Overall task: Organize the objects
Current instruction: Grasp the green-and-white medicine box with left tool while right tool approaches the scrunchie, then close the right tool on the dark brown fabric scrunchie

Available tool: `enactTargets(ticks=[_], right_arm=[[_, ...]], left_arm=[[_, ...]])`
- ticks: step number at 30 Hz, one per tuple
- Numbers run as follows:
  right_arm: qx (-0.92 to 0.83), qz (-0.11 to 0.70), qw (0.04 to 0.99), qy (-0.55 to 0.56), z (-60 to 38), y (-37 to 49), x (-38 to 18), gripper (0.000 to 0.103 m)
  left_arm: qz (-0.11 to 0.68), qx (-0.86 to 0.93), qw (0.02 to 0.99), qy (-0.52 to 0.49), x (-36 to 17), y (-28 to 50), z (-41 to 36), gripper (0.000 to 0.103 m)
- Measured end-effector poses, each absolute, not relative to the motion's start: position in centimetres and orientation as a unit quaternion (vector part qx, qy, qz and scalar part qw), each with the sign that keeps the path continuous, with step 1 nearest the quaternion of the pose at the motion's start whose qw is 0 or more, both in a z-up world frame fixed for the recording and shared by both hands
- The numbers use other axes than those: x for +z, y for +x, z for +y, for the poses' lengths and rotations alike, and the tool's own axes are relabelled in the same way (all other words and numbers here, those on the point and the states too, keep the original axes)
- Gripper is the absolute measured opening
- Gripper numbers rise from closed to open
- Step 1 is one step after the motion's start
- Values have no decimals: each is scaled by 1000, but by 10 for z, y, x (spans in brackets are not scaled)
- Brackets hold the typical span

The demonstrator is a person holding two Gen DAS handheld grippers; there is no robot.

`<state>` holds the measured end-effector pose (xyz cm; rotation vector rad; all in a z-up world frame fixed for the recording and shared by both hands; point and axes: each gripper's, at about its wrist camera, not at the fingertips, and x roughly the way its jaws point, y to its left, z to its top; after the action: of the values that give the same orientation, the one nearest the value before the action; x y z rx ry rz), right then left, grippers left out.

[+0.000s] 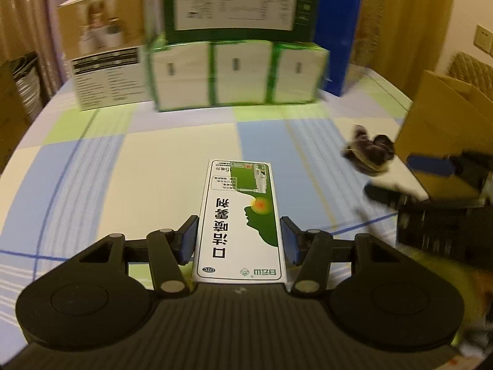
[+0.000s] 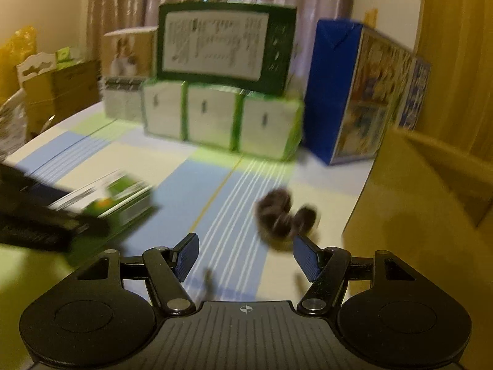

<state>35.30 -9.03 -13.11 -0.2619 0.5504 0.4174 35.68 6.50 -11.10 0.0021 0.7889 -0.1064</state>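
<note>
Medicine box (image 1: 238, 220) sits lengthwise between my left gripper (image 1: 238, 240) fingers at the bottom centre of the left wrist view, and the blue pads (image 1: 188, 240) stand right against its long sides. I read that as pinching it, though a thin gap shows on the right edge, so the hold may be light. It is a flat white and green carton with a dark head silhouette, a red-orange spot at the throat and large printed characters, upside down from my camera. It looks rigid and clean-edged, so it should carry without sagging.

My right gripper (image 2: 245, 256) is spread wide and holds nothing. Just past its right pad, in the lower centre of the right wrist view, lies a small dark fuzzy item (image 2: 285, 215) on the checked tablecloth (image 2: 172, 166); blur keeps me from saying what it is. In the left wrist view that item (image 1: 369, 151) shows at mid right, next to an open cardboard box (image 1: 443, 123) at the right edge.

Farther back, in the upper centre, a row of green-and-white packs (image 1: 237, 72) carries a larger dark green box (image 1: 240, 3), with a brown-and-white carton (image 1: 107, 52) to its left and a blue box (image 1: 339, 30) to its right.

My judgement: sorting is mid-way. The back stack looks arranged, the carton is in hand but not placed, and the dark item is untouched.
</note>
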Motion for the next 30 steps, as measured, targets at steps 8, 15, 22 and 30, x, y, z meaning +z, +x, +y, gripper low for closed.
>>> enactTargets(ticks=[8,15,22,30], right_arm=[[156,281,938,-129,-80,397,-145,66],[137,306,936,-103,-84,407,-156,40],[172,319,926,-102,-84,382,-142,20],[232,363,898,-90,-86,322,-125,18]], left_arm=[[377,-48,925,-11,-116,355,73,51],[363,-49,930,-10,-115,356,72,57],[366,-54,929,5,-117,357,66,57],[368,-61,928,16,-121,353,60,57]])
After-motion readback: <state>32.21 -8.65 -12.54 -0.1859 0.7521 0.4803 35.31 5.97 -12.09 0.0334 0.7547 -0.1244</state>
